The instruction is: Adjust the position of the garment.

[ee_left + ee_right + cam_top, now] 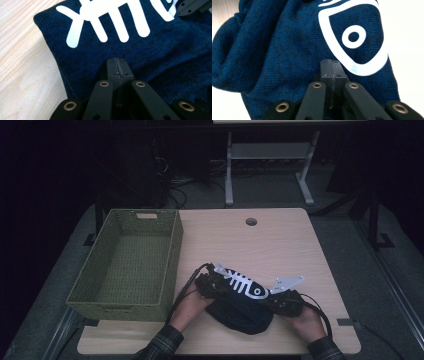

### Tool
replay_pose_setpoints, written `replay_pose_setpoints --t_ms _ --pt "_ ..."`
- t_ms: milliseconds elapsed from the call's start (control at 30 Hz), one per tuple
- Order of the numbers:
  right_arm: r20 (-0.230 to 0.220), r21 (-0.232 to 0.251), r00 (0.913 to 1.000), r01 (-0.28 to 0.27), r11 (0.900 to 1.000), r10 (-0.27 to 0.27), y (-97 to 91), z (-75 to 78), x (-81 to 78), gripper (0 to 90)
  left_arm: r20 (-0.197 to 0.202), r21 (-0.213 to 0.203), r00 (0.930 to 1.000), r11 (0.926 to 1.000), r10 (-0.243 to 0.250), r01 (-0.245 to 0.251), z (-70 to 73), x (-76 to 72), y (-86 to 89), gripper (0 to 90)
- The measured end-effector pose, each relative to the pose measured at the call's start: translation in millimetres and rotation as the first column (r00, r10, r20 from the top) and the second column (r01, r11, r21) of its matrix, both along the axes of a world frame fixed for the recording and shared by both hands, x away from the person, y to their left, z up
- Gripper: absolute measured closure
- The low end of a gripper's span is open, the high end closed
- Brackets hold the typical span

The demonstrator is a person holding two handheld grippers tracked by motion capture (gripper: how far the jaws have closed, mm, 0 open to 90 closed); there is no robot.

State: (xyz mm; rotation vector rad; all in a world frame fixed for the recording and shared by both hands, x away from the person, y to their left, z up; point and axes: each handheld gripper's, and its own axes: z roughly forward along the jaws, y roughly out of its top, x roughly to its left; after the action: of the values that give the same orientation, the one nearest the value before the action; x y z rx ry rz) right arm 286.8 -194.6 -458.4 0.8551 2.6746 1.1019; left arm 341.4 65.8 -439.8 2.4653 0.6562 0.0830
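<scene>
Left claw (216, 287) and right claw (281, 301): both mine, each pinching folded navy knit garment (242, 312) at bench (280, 245) front edge. Soft, light, limp; sags between grips; best held at opposite edges.

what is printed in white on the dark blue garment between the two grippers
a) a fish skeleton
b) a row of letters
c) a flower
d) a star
a: the dark blue garment carries a white fish skeleton print, with rib bars showing in the left gripper view and a head outline with a round eye in the right gripper view.
</scene>
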Motion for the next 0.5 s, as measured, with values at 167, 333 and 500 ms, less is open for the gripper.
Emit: replay_pose_setpoints --t_ms 167,333,500 --pt "0.018 0.013 0.9998 0.011 0.9999 -0.011 -2.0 0.6 -2.4 88.6 -0.014 -0.029 0.9999 0.9996 0.005 -0.006 4.2 0.3 2.6 89.8" --pt "0.048 0.053 0.9969 0.059 0.9968 -0.062 -12.1 8.3 -5.9 69.7 0.002 -0.061 0.9997 0.9979 0.023 -0.023 18.3 -1.3 5.5 75.3" --pt "0.098 0.070 0.9854 0.133 0.9887 -0.139 -27.4 15.8 -10.5 50.0 0.016 -0.082 0.9992 0.9960 0.037 -0.036 27.9 -0.9 10.3 57.7"
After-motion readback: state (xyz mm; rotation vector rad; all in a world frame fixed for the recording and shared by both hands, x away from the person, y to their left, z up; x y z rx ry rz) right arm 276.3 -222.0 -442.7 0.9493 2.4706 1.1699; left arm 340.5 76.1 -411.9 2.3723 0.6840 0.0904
